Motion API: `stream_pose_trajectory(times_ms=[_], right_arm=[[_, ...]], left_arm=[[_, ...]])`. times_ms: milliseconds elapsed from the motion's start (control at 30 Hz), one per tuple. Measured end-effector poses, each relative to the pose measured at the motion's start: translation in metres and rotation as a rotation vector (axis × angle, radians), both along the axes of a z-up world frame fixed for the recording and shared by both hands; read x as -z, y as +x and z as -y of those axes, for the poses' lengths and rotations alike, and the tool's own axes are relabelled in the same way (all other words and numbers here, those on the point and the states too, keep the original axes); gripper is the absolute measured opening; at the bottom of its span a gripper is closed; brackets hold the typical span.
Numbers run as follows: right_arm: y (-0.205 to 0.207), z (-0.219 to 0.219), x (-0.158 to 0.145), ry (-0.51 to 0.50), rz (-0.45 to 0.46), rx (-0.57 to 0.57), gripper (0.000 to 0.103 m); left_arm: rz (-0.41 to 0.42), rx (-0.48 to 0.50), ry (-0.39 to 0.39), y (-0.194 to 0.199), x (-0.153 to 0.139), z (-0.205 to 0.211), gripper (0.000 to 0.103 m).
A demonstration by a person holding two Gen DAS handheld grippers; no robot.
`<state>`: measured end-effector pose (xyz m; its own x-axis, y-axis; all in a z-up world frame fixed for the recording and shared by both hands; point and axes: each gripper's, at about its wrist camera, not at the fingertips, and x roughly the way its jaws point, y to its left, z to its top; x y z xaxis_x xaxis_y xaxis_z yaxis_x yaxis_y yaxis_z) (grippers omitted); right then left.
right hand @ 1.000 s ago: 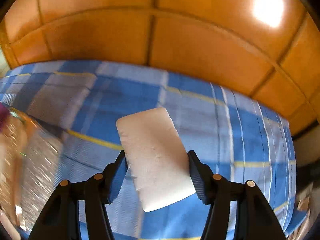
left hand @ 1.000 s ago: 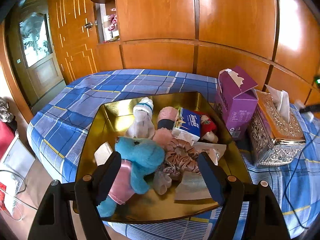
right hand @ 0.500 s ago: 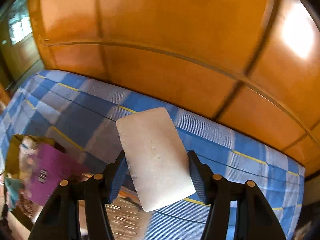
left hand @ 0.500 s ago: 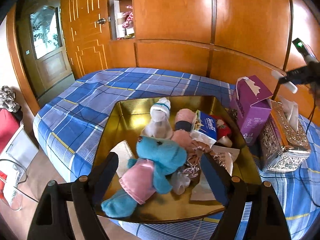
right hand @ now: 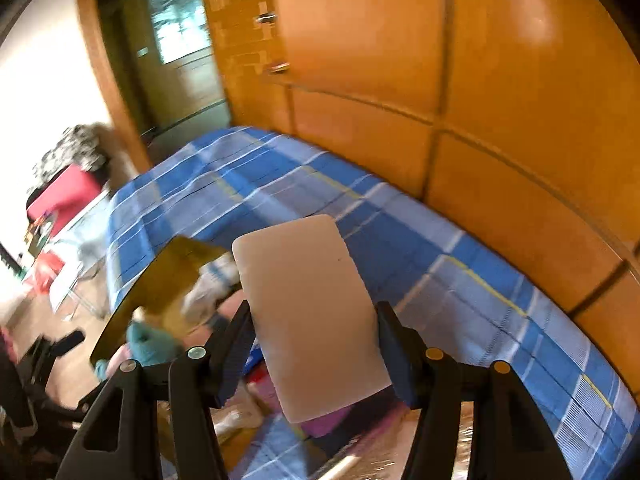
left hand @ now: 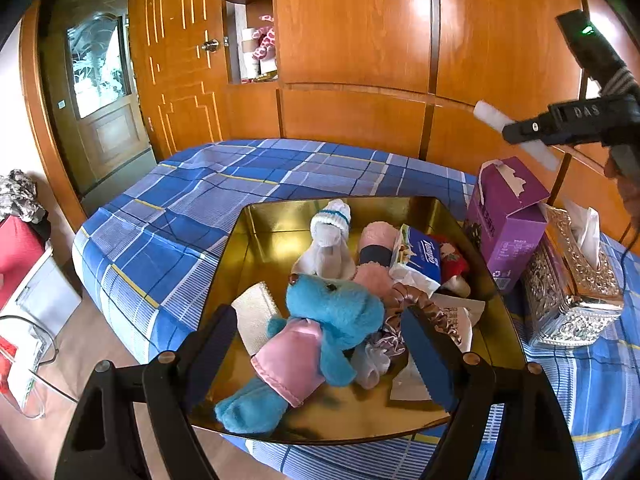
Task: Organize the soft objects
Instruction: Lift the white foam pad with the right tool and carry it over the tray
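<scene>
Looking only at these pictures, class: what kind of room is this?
Most likely a bedroom: a bed under a blue checked sheet, wooden wardrobe panels behind it, and a panelled door nearby.

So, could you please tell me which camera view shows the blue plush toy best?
The left wrist view shows it best: the blue plush toy lies whole and sharp in the gold tray, head, pink outfit and legs all visible. The right wrist view gives only a blurred teal patch of it, beside the white sponge.
</scene>
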<state>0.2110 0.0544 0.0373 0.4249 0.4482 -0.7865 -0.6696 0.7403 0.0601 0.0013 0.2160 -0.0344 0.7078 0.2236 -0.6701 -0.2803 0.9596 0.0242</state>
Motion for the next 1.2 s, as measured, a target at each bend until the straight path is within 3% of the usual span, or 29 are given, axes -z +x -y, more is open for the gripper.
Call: stream_pose_trajectory(times_ms=[233,533,867,1200], right_arm=[[-0.034,-0.016,0.016,-0.002,-0.038,-0.098,0.060],[-0.068,-0.018,0.036,-0.041,-0.098,-0.119,0.060],[-0.107,-0.022,0.060,-0.068,-0.095,-0.120,0.060],[-0.123,-0.052,0.096,-0.146,-0.008,-0.090,0.059]], left_arm=[[0.010,-0.014,0.007,-0.003,-0.003,-0.002,0.084],[0.015,-0.024,0.009,-0.005,-0.004,-0.003,0.084],[0.019,-0.037,0.003,-0.007,-0.003,-0.004,0.087],[0.020,-0.063,-0.008,-0.008,-0.002,-0.013,0.089]])
